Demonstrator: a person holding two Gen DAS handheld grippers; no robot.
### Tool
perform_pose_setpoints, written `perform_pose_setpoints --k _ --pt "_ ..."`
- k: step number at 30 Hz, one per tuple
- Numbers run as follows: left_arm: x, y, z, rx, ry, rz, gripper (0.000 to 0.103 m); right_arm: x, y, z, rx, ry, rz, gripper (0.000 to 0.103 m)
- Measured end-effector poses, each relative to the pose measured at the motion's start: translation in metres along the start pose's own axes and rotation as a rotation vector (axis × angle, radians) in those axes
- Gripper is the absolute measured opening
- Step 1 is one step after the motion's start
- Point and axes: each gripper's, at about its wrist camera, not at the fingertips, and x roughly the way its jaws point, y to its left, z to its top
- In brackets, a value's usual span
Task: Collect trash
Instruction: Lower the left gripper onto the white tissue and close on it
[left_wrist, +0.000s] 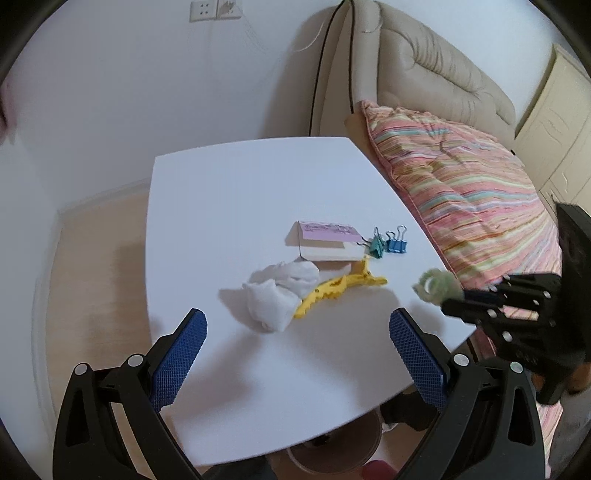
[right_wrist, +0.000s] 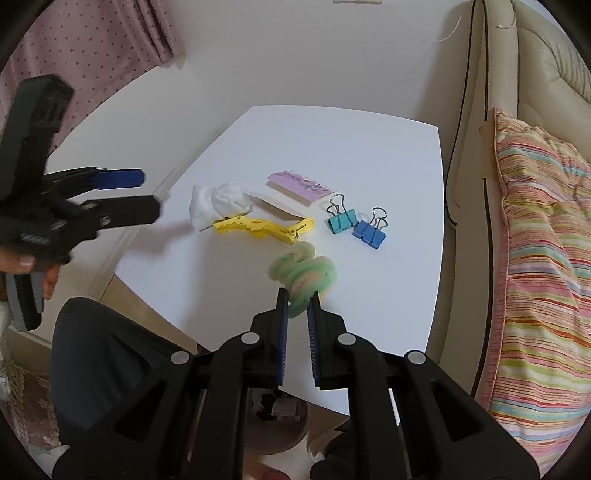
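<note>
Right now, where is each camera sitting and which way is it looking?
Left wrist: sits on the open left gripper, looking down across the white table at the tissue; the right gripper shows at the right.
Right wrist: sits on the right gripper, shut on a green spiral hair tie; a hand holding the left gripper shows at the left.
Both see the table, tissue, yellow clip, binder clips and striped cushion.
</note>
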Motion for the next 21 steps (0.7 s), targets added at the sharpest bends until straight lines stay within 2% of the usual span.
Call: perform_pose_setpoints --k 10,12,19,21 --pt "0.043 0.012 0.01 -0.096 0.071 -0.022 0.095 -0.004 -0.007 -0.002 0.018 -0.002 -0.007 0.01" --pt "0.049 0.015 0.01 -0.111 0.081 -0.025 0.087 -0.003 -0.008 -0.002 0.02 -0.001 -0.009 0.01" --pt "0.059 0.022 0.01 -0.141 0.101 -0.036 0.074 -0.001 -0.008 -0.002 0.022 0.005 -0.005 0.01" --pt "0.059 0.024 0.009 -0.144 0.103 -0.035 0.067 0.0 -0.008 -0.002 0.021 0.006 -0.005 0.01"
